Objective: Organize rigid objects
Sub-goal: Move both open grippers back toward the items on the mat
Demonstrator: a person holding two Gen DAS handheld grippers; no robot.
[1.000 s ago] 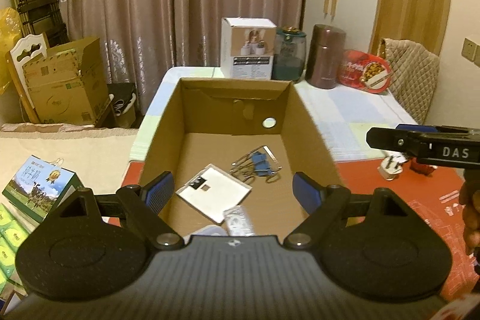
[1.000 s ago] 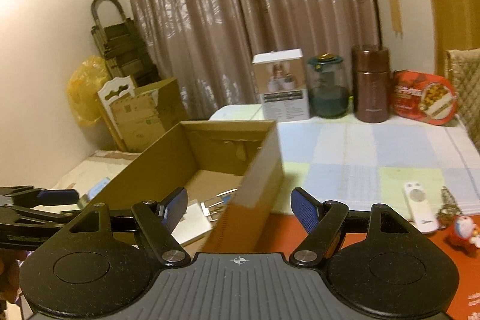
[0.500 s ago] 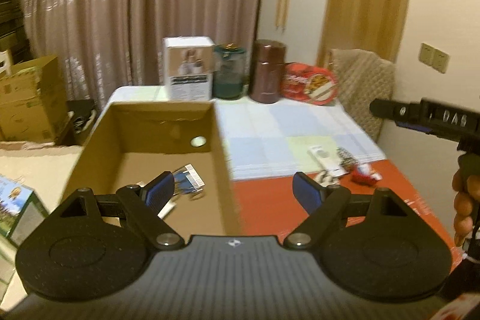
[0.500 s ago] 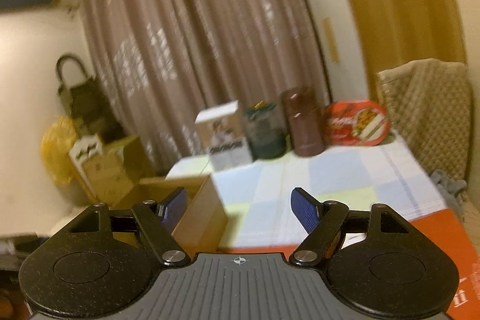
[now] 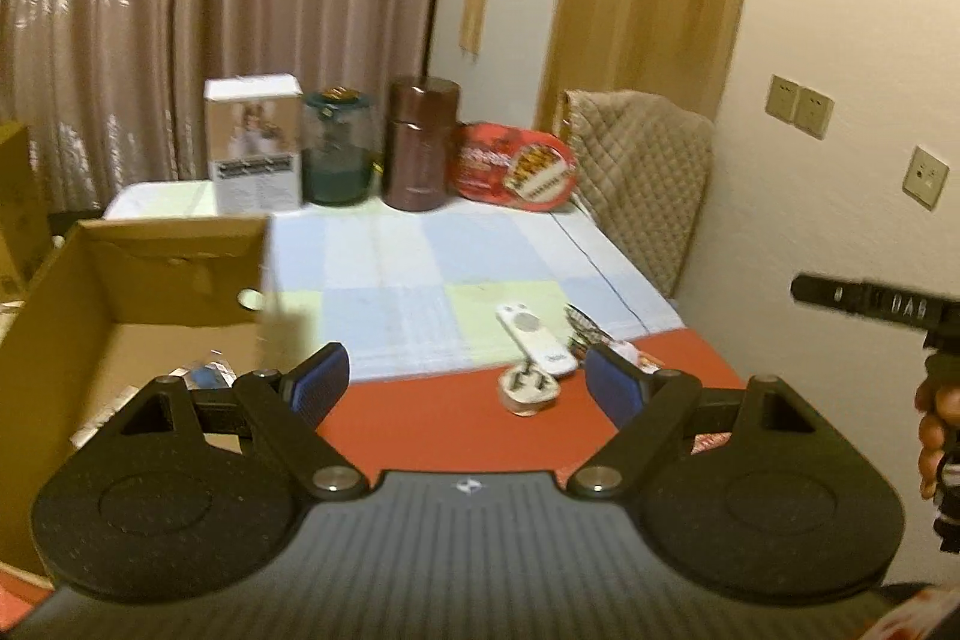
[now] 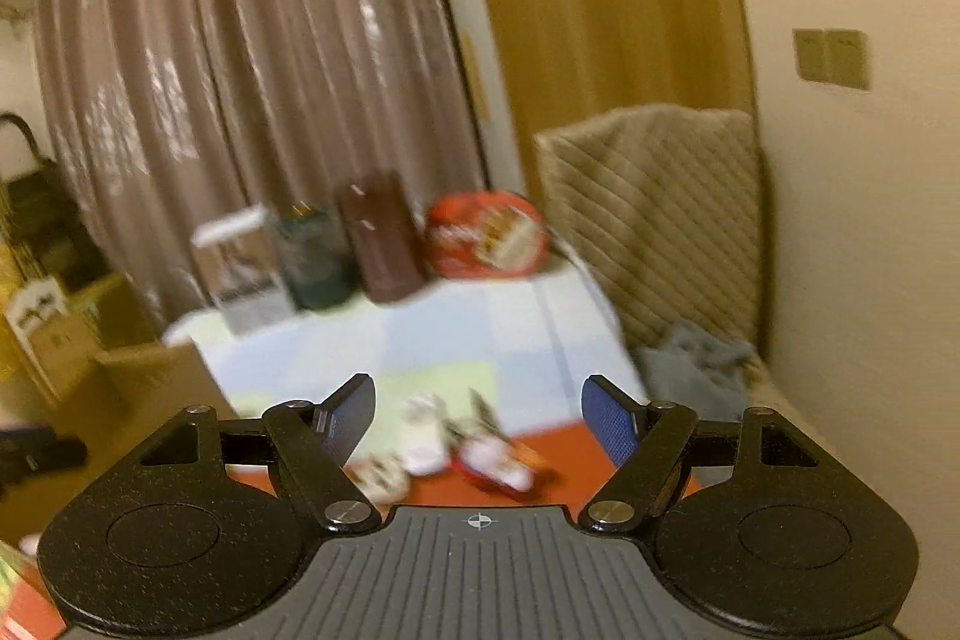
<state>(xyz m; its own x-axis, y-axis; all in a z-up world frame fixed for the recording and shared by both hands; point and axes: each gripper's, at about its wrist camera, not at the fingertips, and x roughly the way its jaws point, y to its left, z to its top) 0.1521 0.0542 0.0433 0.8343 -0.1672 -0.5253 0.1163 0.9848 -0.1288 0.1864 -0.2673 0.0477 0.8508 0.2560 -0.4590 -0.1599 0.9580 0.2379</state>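
Note:
An open cardboard box (image 5: 150, 280) stands at the left of the table, with small items on its floor. On the red mat (image 5: 432, 418) lie a white plug (image 5: 528, 391), a white remote (image 5: 536, 337) and a small red and white toy (image 6: 495, 463). My left gripper (image 5: 465, 385) is open and empty, held over the mat right of the box, the plug just beyond it. My right gripper (image 6: 480, 415) is open and empty too, above the same blurred items. In the left wrist view its body (image 5: 870, 307) shows at the right edge, held by a hand (image 5: 933, 424).
At the back of the checked tablecloth (image 5: 432, 268) stand a white carton (image 5: 255, 142), a green jar (image 5: 336, 148), a brown canister (image 5: 420, 142) and a red tin (image 5: 516, 166). A quilted chair (image 5: 642, 166) is at the right by the wall. Curtains hang behind.
Both grippers have swung to the right, from over the cardboard box to over the red mat. The plug, remote and toy have come into view ahead; both stay open.

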